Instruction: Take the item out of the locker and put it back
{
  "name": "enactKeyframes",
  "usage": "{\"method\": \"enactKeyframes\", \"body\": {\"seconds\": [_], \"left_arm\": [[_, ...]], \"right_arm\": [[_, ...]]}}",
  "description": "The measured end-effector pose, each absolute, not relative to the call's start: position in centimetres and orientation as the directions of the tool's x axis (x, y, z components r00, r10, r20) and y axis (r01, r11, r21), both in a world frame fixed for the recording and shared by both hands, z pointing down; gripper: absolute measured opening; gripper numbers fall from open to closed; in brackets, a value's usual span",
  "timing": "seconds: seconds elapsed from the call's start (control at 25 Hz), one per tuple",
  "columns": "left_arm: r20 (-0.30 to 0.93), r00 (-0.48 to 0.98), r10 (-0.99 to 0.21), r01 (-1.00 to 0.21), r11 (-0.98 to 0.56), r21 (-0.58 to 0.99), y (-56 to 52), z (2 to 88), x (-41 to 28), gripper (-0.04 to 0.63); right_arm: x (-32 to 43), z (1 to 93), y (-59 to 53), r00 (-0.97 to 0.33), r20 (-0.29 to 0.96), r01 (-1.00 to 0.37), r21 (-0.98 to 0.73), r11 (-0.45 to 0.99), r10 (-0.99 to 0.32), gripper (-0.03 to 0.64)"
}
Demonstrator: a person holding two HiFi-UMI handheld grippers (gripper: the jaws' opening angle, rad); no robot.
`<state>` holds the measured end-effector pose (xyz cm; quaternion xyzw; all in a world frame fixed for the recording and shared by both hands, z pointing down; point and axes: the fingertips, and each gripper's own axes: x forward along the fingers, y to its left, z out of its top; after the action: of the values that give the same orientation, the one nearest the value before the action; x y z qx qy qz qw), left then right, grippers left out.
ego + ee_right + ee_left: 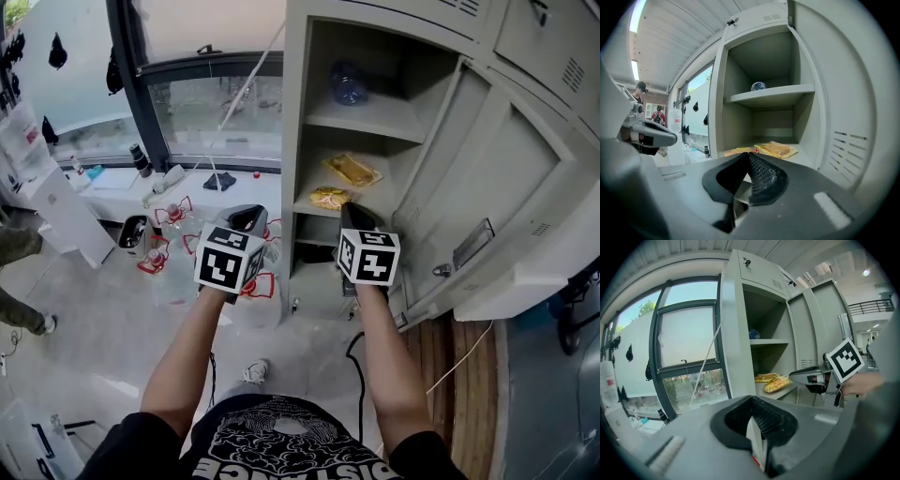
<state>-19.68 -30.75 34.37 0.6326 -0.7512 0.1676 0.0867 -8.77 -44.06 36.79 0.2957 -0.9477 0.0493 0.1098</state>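
Observation:
The grey locker (298, 112) stands open. Two yellow snack packets lie on its middle shelf, one flat at the back (352, 169) and one near the front edge (329, 198); both show again in the right gripper view (777, 149). A blue bottle (349, 84) lies on the upper shelf. My right gripper (356, 217) is held just in front of the middle shelf, shut and empty (749, 173). My left gripper (246, 220) hangs outside the locker to the left of its side wall, also shut with nothing in it (754, 420).
The locker door (497, 187) swings open to the right. Several large water bottles with red handles (173, 244) stand on the floor at the left, under a window (216, 103). A black cable (354, 349) runs across the floor. People stand far off (640, 89).

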Motion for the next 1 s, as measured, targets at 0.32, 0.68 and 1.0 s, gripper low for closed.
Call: {"method": "enactKeyframes", "body": {"seconds": [0.32,0.68,1.0], "left_arm": [[0.345,-0.167,-0.924,-0.983,0.13,-0.13,-29.9,34.9,-17.4,0.0],[0.343,-0.163,-0.925,-0.985,0.131,-0.115,-29.3,35.7,-15.3,0.0],[0.353,-0.14,-0.925,-0.99,0.118,-0.082,-29.5,37.0,-13.1,0.0]], "right_arm": [[-6.5,36.0,-42.5,-0.802,0.22,-0.574,-0.023,0.819,-0.556,0.021],[-4.1,35.4,-41.2,-0.811,0.207,-0.562,-0.02,0.827,-0.547,0.021],[-2.4,37.7,-39.8,-0.815,0.255,-0.541,-0.014,0.841,-0.52,0.023]]}}
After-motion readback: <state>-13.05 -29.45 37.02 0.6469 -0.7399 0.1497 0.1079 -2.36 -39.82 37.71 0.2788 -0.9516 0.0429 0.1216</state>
